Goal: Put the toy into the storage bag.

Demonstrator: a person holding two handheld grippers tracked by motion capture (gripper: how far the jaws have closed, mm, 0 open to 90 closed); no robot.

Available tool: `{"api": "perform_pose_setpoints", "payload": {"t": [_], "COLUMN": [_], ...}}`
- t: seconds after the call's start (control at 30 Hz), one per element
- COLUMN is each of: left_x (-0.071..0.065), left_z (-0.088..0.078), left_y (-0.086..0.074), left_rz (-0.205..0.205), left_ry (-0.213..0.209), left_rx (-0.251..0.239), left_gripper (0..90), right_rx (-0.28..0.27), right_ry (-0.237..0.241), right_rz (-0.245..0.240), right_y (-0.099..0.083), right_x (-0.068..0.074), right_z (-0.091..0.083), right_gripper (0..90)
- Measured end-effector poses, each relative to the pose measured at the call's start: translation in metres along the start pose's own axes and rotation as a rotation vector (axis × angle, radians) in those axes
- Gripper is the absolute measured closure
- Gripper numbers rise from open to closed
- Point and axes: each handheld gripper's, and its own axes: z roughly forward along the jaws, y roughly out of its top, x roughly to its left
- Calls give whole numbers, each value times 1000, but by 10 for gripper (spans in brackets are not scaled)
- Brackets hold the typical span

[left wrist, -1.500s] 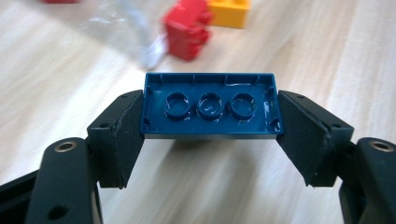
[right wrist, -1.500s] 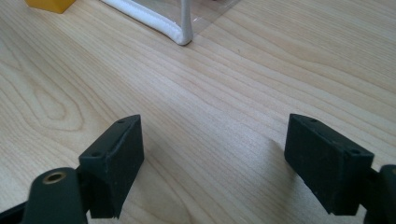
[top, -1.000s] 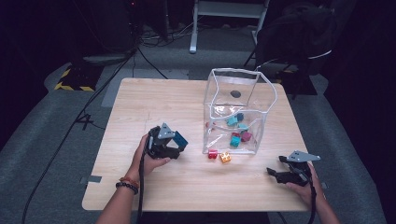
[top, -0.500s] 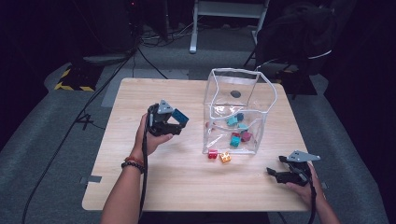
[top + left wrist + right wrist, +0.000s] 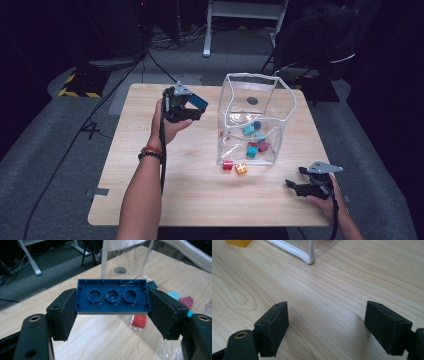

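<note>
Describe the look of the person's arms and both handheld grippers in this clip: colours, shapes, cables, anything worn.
Both forearms are bare, without sleeves. The left wrist wears a red band and a dark beaded bracelet. Each tool is black: the left gripper and right gripper carry a grey three-cornered plate on top, and a black cable trails from each. The jaws end in blocky black pads with small screw holes; brass-ringed holes sit at the jaw bases.

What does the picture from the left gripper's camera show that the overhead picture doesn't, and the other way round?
Left gripper view: the blue brick's hollow underside with three round tubes, clamped end to end between the black pads.

High view: the whole table, the right gripper with open jaws resting near its right edge, an orange brick, both forearms.

Both: the blue brick in the left gripper, the clear box holding bricks, a red brick beside it.
</note>
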Motion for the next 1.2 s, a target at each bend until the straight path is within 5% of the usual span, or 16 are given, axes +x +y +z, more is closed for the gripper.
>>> {"api": "perform_pose_setpoints", "payload": {"t": [0.6, 1.2], "left_x": [-16, -59], "left_z": [6, 14], "left_y": [50, 99], "left_rz": [1, 69], "left_ry": [7, -58], "left_rx": [-48, -101], "left_gripper": [273, 273], "right_rx": [0, 1], "right_ry": [0, 1], "right_rz": [1, -3], "right_y": [0, 0], "right_x": [0, 0], "right_z": [0, 0], "right_gripper": [200, 202]}}
